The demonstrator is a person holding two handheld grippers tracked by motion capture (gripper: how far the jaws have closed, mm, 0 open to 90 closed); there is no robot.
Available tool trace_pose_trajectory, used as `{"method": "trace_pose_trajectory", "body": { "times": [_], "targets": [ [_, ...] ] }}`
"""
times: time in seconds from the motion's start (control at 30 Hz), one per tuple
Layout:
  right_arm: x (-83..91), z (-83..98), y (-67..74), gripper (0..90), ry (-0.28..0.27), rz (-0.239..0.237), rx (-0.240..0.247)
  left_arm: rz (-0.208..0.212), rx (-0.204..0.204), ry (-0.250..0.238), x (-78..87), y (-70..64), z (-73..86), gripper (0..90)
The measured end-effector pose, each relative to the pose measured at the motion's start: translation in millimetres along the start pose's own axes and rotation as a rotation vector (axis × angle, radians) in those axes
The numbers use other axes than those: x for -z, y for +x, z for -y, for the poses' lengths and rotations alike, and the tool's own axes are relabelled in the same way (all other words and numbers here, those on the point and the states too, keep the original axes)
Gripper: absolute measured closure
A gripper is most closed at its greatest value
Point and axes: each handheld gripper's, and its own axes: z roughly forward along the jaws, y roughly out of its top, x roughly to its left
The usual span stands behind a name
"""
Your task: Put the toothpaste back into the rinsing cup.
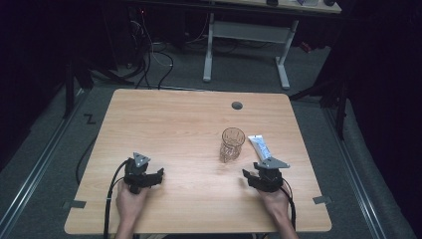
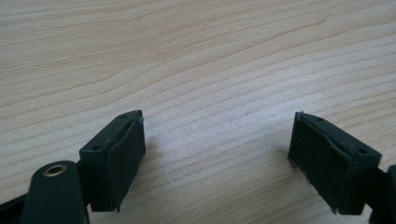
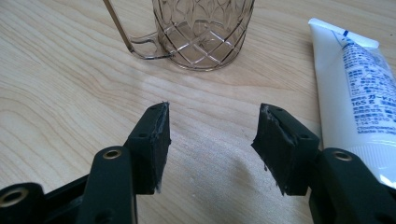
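A: High view. Left gripper (image 1: 149,175) and right gripper (image 1: 259,178) rest low on the wooden table (image 1: 164,124). A clear patterned glass mug (image 1: 232,144) stands upright ahead of the right one, a white tube (image 1: 260,146) lying just beside it.

B: Left gripper view. Jaws wide apart, bare wood between them.

A: Right gripper view. Jaws parted, holding nothing; mug (image 3: 203,32) ahead, tube (image 3: 357,98) alongside the right-hand jaw.

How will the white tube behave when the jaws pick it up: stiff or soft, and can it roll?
The white tube lies flat on the table, and its far end is flattened, so it probably will not roll far. Its body looks like soft plastic, so it may dent under the jaws. The smooth, glossy surface could be slippery.
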Motion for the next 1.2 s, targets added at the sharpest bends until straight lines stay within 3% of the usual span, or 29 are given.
{"method": "trace_pose_trajectory", "body": {
  "times": [0.1,0.2,0.43,0.47,0.6,0.7,0.83,1.2],
  "targets": [
    [3.6,-0.2,0.0,44.6,-0.013,-0.006,-0.012,0.0,0.0,0.0,0.0,0.0,0.0,18.6],
    [7.8,0.1,-2.6,43.5,-0.034,-0.042,-0.045,0.0,0.0,0.0,0.0,0.0,0.0,18.6],
    [14.1,0.5,-5.5,42.8,-0.067,-0.071,-0.065,0.0,0.0,0.0,0.0,0.0,0.0,18.6],
    [16.3,0.7,-6.8,44.1,-0.078,-0.102,-0.071,0.0,0.0,0.0,0.0,0.0,0.0,18.6],
    [18.8,1.2,-9.5,43.2,-0.085,-0.125,-0.088,0.0,0.0,-0.001,-0.1,0.0,0.0,18.6],
    [22.5,1.8,-14.9,40.4,-0.11,-0.148,-0.129,0.0,0.0,-0.001,-0.1,0.0,0.0,18.6],
    [26.4,1.9,-20.5,39.0,-0.128,-0.145,-0.174,0.0,0.0,0.0,0.0,0.0,0.0,18.6],
    [34.0,-5.2,-41.5,24.2,-0.115,-0.174,-0.208,0.001,0.0,0.0,0.0,0.0,0.0,18.6]
  ]
}}
